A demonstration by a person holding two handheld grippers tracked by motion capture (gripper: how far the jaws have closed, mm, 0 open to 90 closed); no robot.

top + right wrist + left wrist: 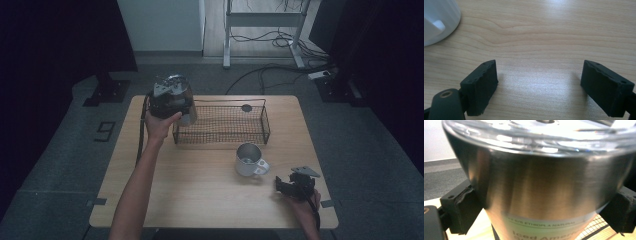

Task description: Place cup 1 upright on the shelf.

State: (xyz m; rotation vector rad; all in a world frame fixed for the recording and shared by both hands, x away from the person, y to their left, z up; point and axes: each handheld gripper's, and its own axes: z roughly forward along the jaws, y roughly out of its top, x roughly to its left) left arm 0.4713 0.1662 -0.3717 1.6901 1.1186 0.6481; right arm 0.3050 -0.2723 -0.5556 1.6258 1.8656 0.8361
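Observation:
A steel tumbler (pixel 541 182) with a clear lid and a printed label sits between the jaws of my left gripper (pixel 541 212), whose pads press on its sides. In the high view my left gripper (pixel 180 107) holds the tumbler (pixel 187 114) in the air over the left end of a black wire basket (pixel 265 120). My right gripper (pixel 279 186) rests low near the table's front right corner. Its jaws (pixel 540 85) stand apart over bare wood, with nothing between them. A white mug (pixel 248 160) stands to its left and shows at the upper left (pixel 436 20) of the right gripper view.
The wooden table (pixel 200 200) carries the wire basket at its far middle, with a small dark round object (pixel 246 107) inside near the back. Beyond the table lie grey floor, cables and a desk frame (pixel 265 30).

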